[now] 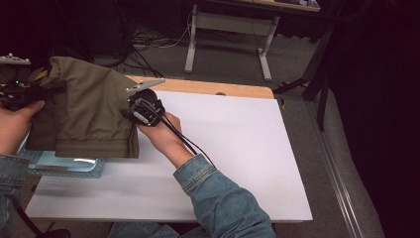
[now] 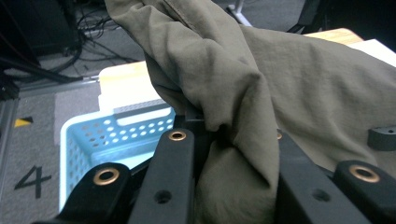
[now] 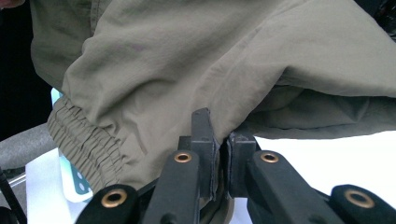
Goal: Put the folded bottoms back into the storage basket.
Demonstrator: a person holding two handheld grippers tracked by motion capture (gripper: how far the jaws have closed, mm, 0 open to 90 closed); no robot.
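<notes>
Both the left gripper and right gripper pinch the olive jacket tight, holding it spread above the blue basket, probably for lowering in.

Both forearms wear blue denim sleeves with stitched, buttoned-style cuffs. The right gripper has a round black body, a pale grey three-cornered plate on top and a thin black cable trailing back over the sleeve. The left gripper has matt black jaws with brass-ringed pivots and small screw holes.
</notes>
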